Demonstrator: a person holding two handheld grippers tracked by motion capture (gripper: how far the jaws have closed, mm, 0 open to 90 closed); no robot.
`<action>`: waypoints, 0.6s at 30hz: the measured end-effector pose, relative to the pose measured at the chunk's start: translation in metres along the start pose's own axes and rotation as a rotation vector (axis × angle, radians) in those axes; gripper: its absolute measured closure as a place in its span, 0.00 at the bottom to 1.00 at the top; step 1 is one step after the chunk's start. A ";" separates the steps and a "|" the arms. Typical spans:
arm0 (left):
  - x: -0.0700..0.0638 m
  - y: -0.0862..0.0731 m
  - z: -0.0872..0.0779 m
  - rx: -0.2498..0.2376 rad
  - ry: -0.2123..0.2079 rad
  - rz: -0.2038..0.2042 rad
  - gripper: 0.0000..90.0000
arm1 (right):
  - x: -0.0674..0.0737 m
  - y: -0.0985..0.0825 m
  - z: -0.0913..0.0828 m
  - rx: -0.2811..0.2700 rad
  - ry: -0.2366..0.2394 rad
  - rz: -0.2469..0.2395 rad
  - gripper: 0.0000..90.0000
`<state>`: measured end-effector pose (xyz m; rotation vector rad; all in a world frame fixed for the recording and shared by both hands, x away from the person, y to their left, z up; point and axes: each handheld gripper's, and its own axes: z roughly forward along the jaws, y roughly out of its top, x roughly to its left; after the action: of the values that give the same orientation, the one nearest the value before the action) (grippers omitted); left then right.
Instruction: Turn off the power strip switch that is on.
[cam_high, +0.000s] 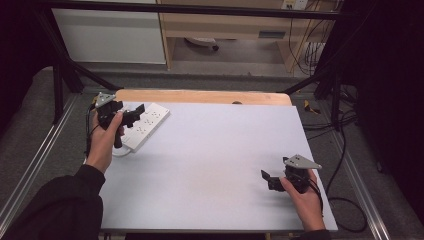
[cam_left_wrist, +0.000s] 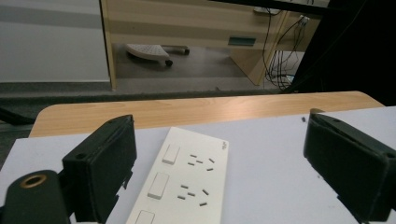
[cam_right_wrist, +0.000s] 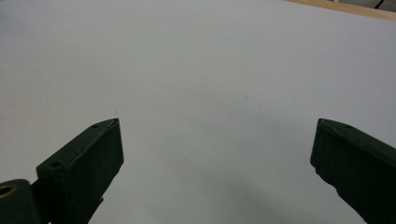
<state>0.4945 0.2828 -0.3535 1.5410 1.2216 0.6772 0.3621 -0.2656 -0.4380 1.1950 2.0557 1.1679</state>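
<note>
A white power strip (cam_high: 145, 125) with switches and sockets lies at the far left of the white table top (cam_high: 210, 160). My left gripper (cam_high: 135, 114) hovers over its near end, jaws wide apart and nothing between them. In the left gripper view the power strip (cam_left_wrist: 187, 179) runs between the two black jaws, under my left gripper (cam_left_wrist: 224, 172). My right gripper (cam_high: 266, 179) is held low near the front right of the table, open and holding nothing. In the right gripper view, bare white table top (cam_right_wrist: 201, 93) lies beyond my right gripper (cam_right_wrist: 219, 163).
A strip of bare wood (cam_high: 200, 96) shows along the table's far edge. A white cable (cam_high: 120, 152) leaves the power strip's near end. Black frame bars (cam_high: 65, 75) stand at the table's back corners. Cables (cam_high: 345, 200) lie on the floor to the right.
</note>
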 end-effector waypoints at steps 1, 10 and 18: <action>-0.001 0.000 -0.001 -0.001 -0.002 -0.001 0.10 | 0.000 0.000 0.000 -0.002 0.002 -0.001 0.03; -0.005 0.003 -0.022 -0.006 -0.025 0.012 0.08 | 0.001 0.000 0.001 0.000 0.008 0.001 0.03; -0.002 0.001 -0.042 -0.011 -0.028 0.008 0.08 | 0.001 0.000 0.001 0.001 0.007 0.003 0.03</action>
<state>0.4578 0.2963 -0.3390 1.5422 1.1898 0.6646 0.3625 -0.2642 -0.4387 1.1961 2.0610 1.1738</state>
